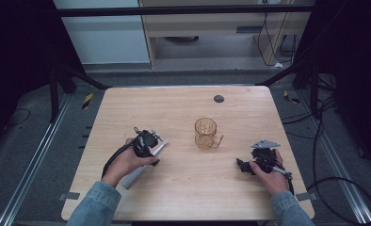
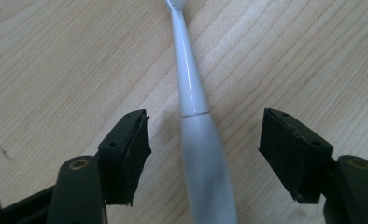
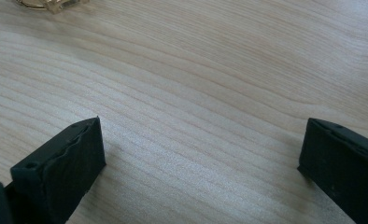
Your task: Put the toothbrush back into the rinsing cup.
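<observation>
Straddling the white electric toothbrush (image 2: 198, 140) with my left gripper (image 2: 203, 154): jaws half open, one pad on each side of the handle, gaps visible on both sides, so no contact and no grip. The toothbrush lies flat on the wooden table (image 1: 183, 188), its thick handle running toward me between the jaws, its thin neck pointing away, the brush head cut off at the top edge of the left gripper view. In the high view the toothbrush (image 1: 143, 165) lies at the table's left-front area, angled, its neck toward the centre, and my left gripper (image 1: 146, 143) sits over its middle with my left hand (image 1: 127, 162) on the gripper body.

Right gripper (image 3: 201, 154): jaws wide apart, bare wood between them, low over the table. In the high view it (image 1: 242, 165) sits at the right-front, held by my right hand (image 1: 268, 174), jaws pointing left toward the table's middle.

An amber glass mug (image 1: 206, 133) stands upright near the table's centre (handle toward the right-front), well apart from the toothbrush and nearer my right gripper. A small dark disc (image 1: 218, 99) lies near the far edge.
</observation>
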The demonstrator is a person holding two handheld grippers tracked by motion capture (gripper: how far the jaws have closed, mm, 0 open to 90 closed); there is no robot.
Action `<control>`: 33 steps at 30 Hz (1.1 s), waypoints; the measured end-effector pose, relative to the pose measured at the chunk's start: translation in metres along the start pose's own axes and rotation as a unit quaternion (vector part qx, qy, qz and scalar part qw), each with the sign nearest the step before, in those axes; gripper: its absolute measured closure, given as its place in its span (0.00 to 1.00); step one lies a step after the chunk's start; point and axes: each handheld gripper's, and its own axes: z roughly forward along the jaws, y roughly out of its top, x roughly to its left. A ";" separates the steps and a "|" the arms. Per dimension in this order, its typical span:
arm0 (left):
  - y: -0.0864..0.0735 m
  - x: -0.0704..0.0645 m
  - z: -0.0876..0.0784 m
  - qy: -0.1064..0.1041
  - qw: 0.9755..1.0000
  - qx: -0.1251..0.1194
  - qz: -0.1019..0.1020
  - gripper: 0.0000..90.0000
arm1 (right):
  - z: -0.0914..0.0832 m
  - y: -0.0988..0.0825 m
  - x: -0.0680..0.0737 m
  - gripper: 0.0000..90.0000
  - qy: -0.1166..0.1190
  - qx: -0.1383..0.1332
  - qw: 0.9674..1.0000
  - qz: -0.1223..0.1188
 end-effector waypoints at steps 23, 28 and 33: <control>-0.013 0.008 0.007 -0.044 0.999 0.019 -0.009 0.63 | 0.000 0.000 0.000 0.00 0.000 0.000 1.000 0.000; -0.014 0.010 0.006 -0.049 0.999 0.017 -0.011 0.71 | 0.000 0.000 0.000 0.00 0.000 0.000 1.000 0.000; -0.015 0.011 0.004 -0.030 0.999 0.013 -0.014 0.74 | 0.000 0.000 0.000 0.00 0.000 0.000 1.000 0.000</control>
